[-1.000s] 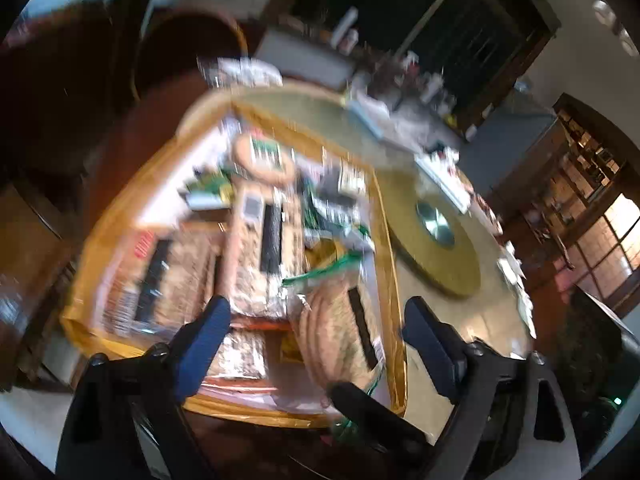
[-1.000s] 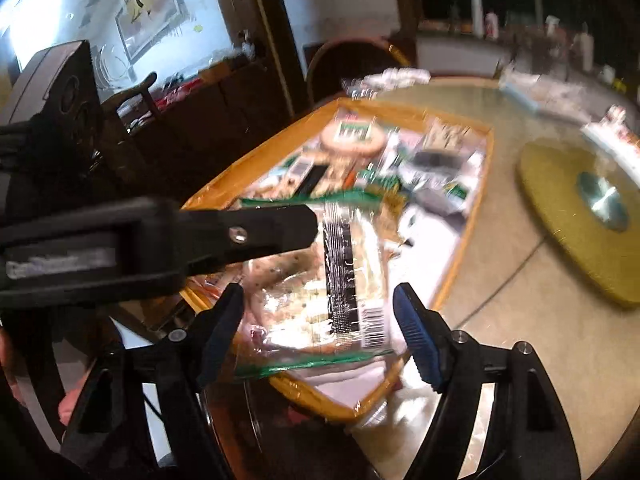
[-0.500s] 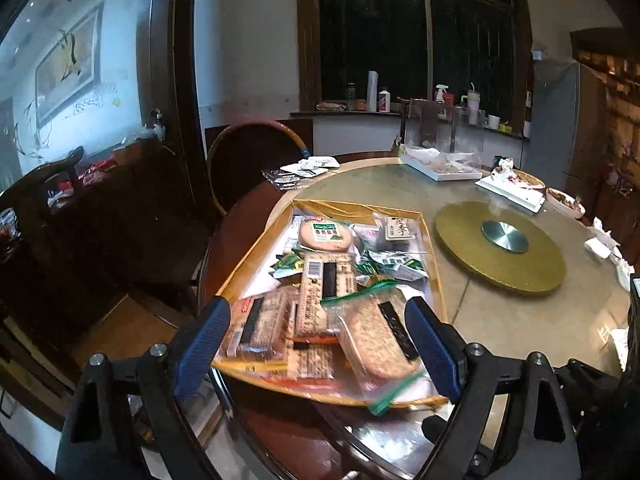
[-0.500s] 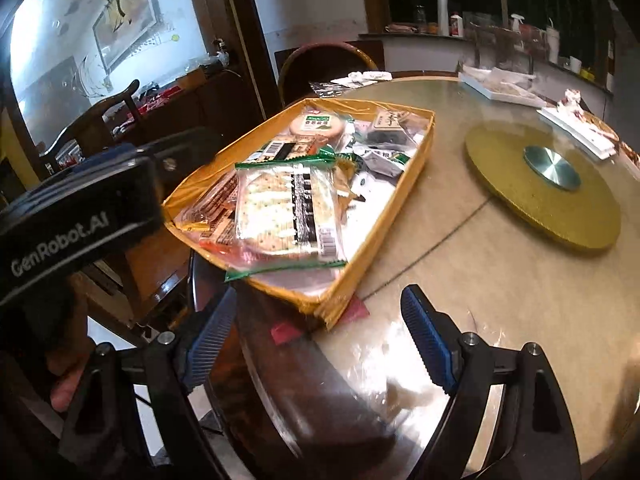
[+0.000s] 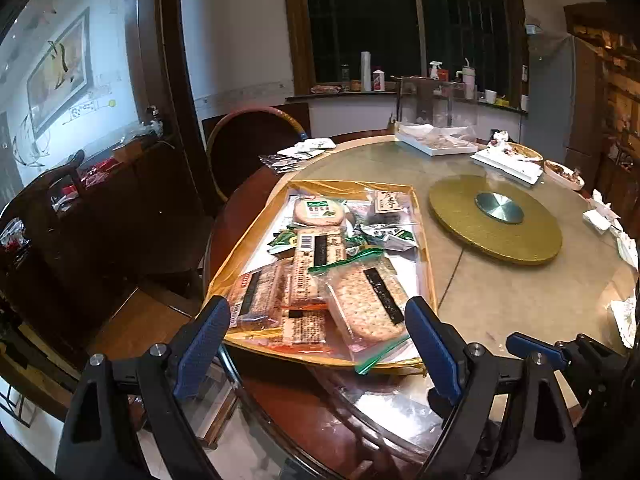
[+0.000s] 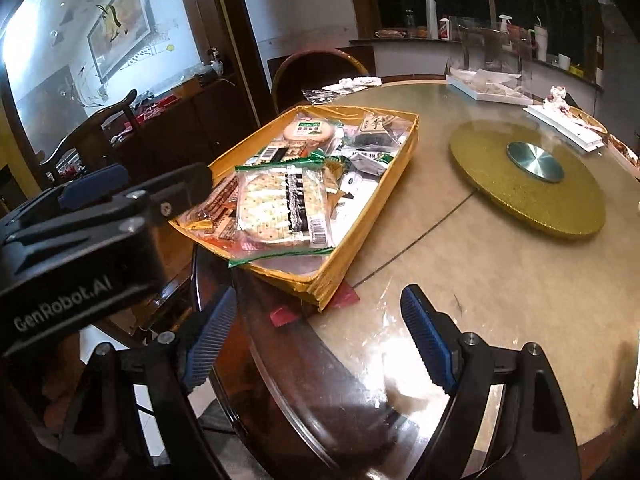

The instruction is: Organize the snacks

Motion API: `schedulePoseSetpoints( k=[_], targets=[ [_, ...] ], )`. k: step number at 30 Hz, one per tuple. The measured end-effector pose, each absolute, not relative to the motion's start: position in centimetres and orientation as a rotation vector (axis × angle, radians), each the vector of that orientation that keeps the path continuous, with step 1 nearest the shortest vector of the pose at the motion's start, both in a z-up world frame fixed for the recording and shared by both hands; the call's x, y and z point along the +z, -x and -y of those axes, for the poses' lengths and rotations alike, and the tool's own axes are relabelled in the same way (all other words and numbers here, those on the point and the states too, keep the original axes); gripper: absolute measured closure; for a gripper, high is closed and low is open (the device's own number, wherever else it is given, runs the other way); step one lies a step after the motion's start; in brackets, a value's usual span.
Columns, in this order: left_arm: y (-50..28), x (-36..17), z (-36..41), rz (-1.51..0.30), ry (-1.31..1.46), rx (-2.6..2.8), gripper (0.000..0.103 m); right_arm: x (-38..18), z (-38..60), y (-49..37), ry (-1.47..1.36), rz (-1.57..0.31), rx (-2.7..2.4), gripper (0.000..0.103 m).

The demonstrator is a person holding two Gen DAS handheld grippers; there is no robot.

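Both jaws released | gold tray (image 5: 240,256) rectangular, shallow | cracker packets (image 5: 370,304) crinkly plastic (green-edged)

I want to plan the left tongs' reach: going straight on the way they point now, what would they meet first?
Probably the cracker pack in the green-edged bag, lying on top at the near end of the gold snack tray. The open left tongs frame it, but depth is unclear.

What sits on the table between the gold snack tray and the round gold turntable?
Nothing: in both wrist views only bare beige tabletop, crossed by one thin dark seam, separates the gold snack tray from the round gold turntable.
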State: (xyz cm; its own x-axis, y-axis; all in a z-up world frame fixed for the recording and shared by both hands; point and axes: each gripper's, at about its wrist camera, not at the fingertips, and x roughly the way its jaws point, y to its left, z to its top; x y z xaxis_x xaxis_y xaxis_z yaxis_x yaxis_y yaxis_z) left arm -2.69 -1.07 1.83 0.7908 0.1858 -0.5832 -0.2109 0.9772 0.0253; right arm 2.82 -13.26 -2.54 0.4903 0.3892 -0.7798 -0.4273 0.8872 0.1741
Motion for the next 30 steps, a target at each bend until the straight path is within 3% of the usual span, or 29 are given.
schedulePoseSetpoints(
  k=[30],
  targets=[
    [2.4,0.9,-2.4,-0.644,0.108,0.264,0.014,-1.6,13.2,-3.4,0.037,-0.914,0.414,0.019]
  ],
)
